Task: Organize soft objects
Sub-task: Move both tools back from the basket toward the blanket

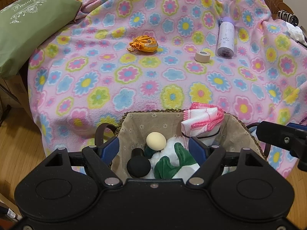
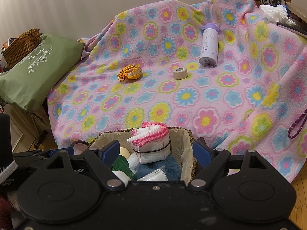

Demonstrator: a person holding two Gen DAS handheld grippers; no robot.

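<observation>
Basket [image 1: 134,126]: near edge of the blanket, woven rim, beige flower-print lining.
Inside: rolled white cloth [image 2: 153,145] with pink stitched edge, banded, standing upright at the far right; cream ball [image 1: 155,138]; green-and-white plush [image 1: 172,163].
Orange pouch [image 1: 143,44]: far left on the fleece blanket [image 1: 134,80], gathered end pointing left.
Left gripper [image 1: 153,149]: angled down over the basket, jaws apart, gripping nothing.
Right gripper [image 2: 156,151]: angled down, jaws apart either side of the cloth roll, not pressing it.

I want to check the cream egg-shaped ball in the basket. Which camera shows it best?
The left wrist view: the cream ball sits fully exposed above a black ball in the lined basket. In the right wrist view only a sliver peeks out behind the tool's finger.
</observation>
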